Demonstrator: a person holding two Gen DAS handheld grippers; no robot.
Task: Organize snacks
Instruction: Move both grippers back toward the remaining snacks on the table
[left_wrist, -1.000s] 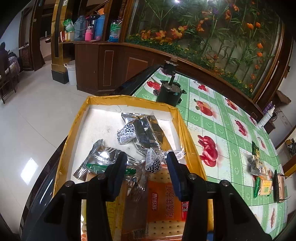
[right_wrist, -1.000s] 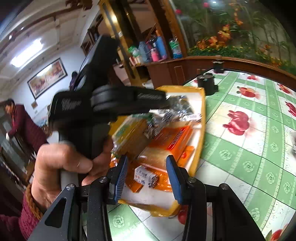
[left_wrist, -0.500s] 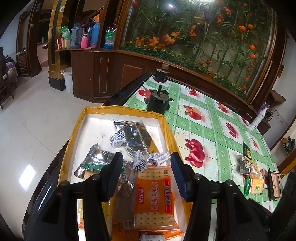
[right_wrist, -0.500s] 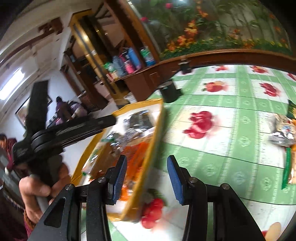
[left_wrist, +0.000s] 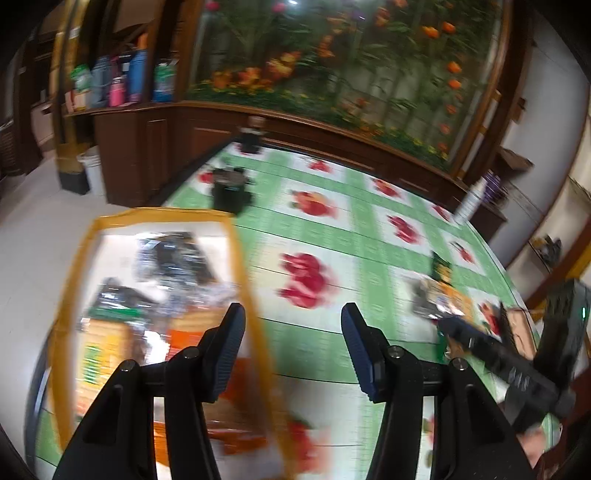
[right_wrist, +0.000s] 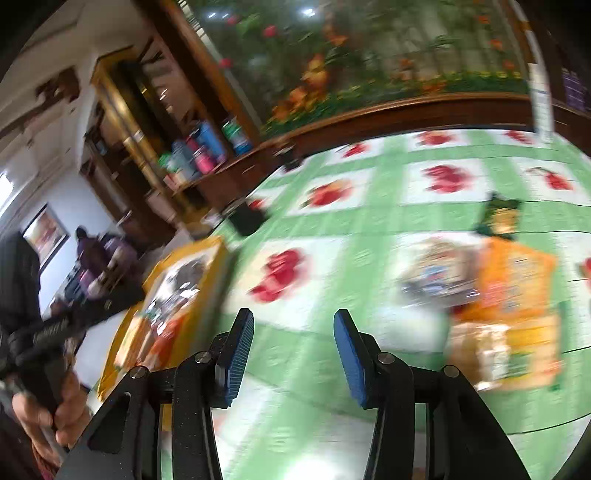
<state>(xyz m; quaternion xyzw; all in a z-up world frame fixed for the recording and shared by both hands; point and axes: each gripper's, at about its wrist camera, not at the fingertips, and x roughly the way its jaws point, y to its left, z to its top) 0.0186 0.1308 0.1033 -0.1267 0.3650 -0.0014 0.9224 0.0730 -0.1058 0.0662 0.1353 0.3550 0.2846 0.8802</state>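
A yellow-rimmed tray (left_wrist: 236, 251) (right_wrist: 218, 273) holds several snack packs: silver wrappers and orange cracker packs. My left gripper (left_wrist: 291, 317) hangs open and empty over the tray's right rim and the tablecloth. My right gripper (right_wrist: 291, 325) is open and empty above the green cloth, right of the tray. A loose pile of snacks (right_wrist: 509, 295) (left_wrist: 443, 299) lies on the cloth to the right: an orange pack, a silver-blue pack and a small green packet (right_wrist: 498, 218). The right gripper's black body (left_wrist: 517, 369) shows near that pile in the left wrist view. Both views are blurred.
A black pot (left_wrist: 231, 190) (right_wrist: 245, 218) stands on the green and white tablecloth (left_wrist: 369, 229) behind the tray. A white bottle (left_wrist: 471, 201) stands at the far right edge. Dark wood cabinets and a flower mural run behind the table. A person sits far left (right_wrist: 92, 254).
Both grippers swung right, away from the tray toward the loose snack pile. The left jaws stand a little wider than before. The snack pile is now large in the right wrist view.
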